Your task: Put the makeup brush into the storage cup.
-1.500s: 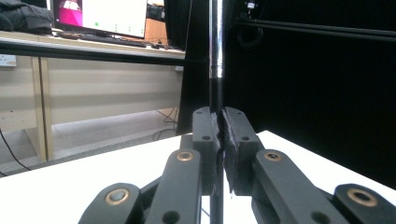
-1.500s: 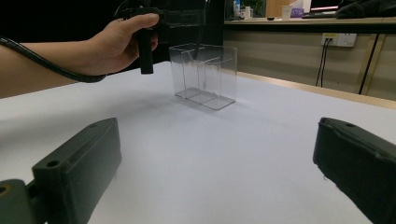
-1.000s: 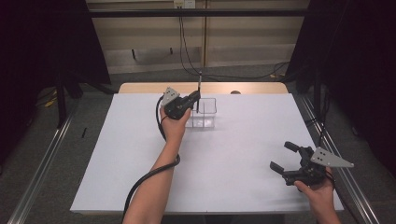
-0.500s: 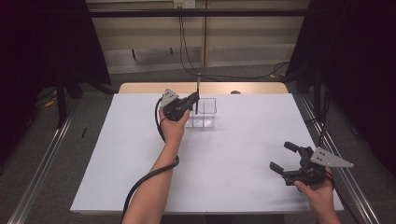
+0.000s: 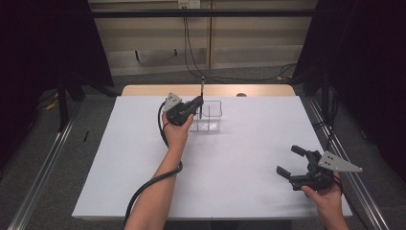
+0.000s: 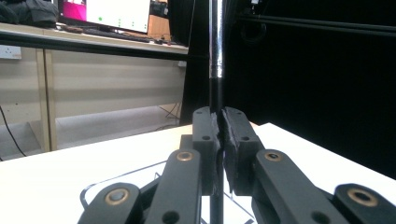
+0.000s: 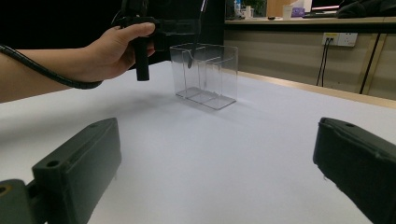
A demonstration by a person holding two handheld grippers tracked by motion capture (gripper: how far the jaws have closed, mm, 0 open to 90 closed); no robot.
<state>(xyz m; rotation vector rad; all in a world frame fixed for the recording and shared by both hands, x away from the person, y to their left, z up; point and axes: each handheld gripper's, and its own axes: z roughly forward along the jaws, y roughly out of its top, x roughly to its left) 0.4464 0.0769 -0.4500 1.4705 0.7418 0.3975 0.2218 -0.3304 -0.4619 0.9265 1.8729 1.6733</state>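
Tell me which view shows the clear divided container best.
The right gripper view: the clear container stands unobstructed, its walls and divider plain. The high view shows it small, partly behind the left gripper. The left gripper view catches just a rim edge behind the jaws.

1. The bench (image 5: 143,158) is plain white, with a pale wood strip along its far edge.
2. The divided container (image 7: 205,74) is clear and colourless.
3. The rod (image 6: 215,51) is shiny silver above, black below.
4. Both grippers' jaws are matte black.
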